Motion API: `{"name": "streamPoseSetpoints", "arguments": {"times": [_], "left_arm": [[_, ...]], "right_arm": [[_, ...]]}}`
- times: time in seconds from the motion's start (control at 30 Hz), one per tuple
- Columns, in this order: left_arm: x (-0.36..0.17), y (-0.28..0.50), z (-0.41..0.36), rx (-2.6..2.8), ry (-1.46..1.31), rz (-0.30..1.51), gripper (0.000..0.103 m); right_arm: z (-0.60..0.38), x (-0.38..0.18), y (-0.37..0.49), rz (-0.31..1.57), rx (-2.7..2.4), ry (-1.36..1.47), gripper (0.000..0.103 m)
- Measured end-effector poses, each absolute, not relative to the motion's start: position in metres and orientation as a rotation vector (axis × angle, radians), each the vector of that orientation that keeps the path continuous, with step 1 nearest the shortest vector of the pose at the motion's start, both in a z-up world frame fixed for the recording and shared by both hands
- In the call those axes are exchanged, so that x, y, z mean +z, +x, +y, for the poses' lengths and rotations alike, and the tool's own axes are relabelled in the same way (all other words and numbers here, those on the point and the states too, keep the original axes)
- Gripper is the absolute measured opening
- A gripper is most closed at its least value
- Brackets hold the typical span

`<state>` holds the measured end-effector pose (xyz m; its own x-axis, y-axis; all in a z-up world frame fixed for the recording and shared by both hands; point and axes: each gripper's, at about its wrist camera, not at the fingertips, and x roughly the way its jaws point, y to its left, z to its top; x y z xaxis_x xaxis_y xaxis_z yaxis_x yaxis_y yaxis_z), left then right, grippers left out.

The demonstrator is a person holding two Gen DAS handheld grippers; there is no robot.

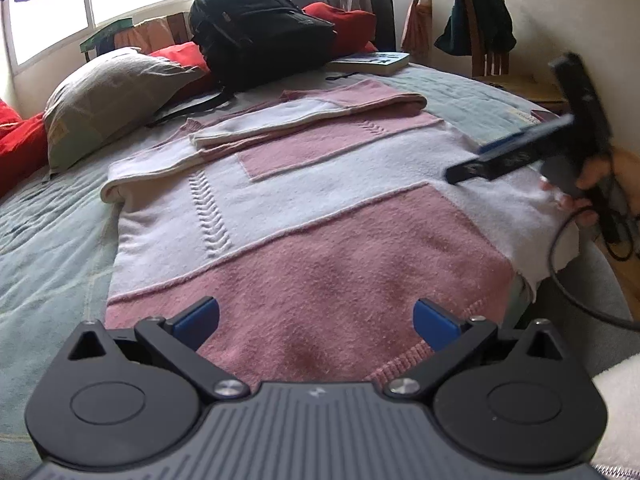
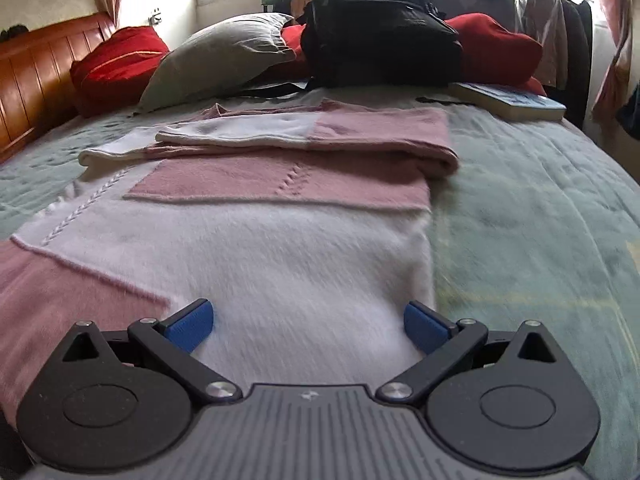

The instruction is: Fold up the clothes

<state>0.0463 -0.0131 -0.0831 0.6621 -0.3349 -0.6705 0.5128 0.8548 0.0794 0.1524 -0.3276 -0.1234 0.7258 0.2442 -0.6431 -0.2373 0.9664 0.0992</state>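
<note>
Sweater: the pink-and-white knit sweater point(image 1: 304, 216) lies flat on the bed point(image 1: 52, 240), hem towards us, both sleeves already folded across the upper body.
Sleeves: a white-and-pink sleeve point(image 2: 304, 132) sits on top, stacked just over the other one, running across the chest.
Left gripper: the left gripper point(image 1: 316, 320) hovers low over the pink hem panel, fingers point(image 1: 198, 320) spread wide, nothing between them.
Right gripper: the right gripper point(image 2: 308, 326) is low over the white panel near the sweater's right edge, fingers point(image 2: 190, 325) spread wide too and holding nothing; whether they touch the knit, I cannot tell.
Cross view: from the left camera the right gripper shows up blurred at the sweater's right side, with a hand point(image 1: 596, 184) wrapped round its handle and a black cable point(image 1: 568, 272) looping below.
Bed: a pale green quilted cover, the sweater in the middle of it.
Behind the sweater: a black backpack point(image 1: 256, 28), a grey pillow point(image 1: 108, 96) to its left, red cushions point(image 2: 116, 64) around them, and a book point(image 2: 512, 100) just right of the backpack.
Room: a wooden headboard point(image 2: 36, 80) on the left of the right view, windows at the back, a chair point(image 1: 488, 40) draped with dark clothing by the wall.
</note>
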Motion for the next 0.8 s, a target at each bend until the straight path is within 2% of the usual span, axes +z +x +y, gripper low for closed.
{"name": "streamPoseSetpoints", "arguments": {"times": [0.27,0.5,0.63,0.8], "left_arm": [[-0.091,0.053,-0.025,-0.512,0.284,0.708,0.102],[-0.093,0.052,-0.018,-0.481,0.316,0.726,0.102],[-0.095,0.047,-0.017,-0.481,0.429,0.715,0.102],[-0.1,0.031,-0.024,-0.539,0.595,0.673,0.102]], "right_arm": [[-0.308,-0.109,0.129,0.697,0.35,-0.061,0.103],[-0.301,-0.124,0.122,0.716,0.348,-0.118,0.103],[-0.309,-0.116,0.105,0.719,0.339,-0.168,0.103],[-0.293,-0.104,0.071,0.646,0.404,-0.37,0.103]]}}
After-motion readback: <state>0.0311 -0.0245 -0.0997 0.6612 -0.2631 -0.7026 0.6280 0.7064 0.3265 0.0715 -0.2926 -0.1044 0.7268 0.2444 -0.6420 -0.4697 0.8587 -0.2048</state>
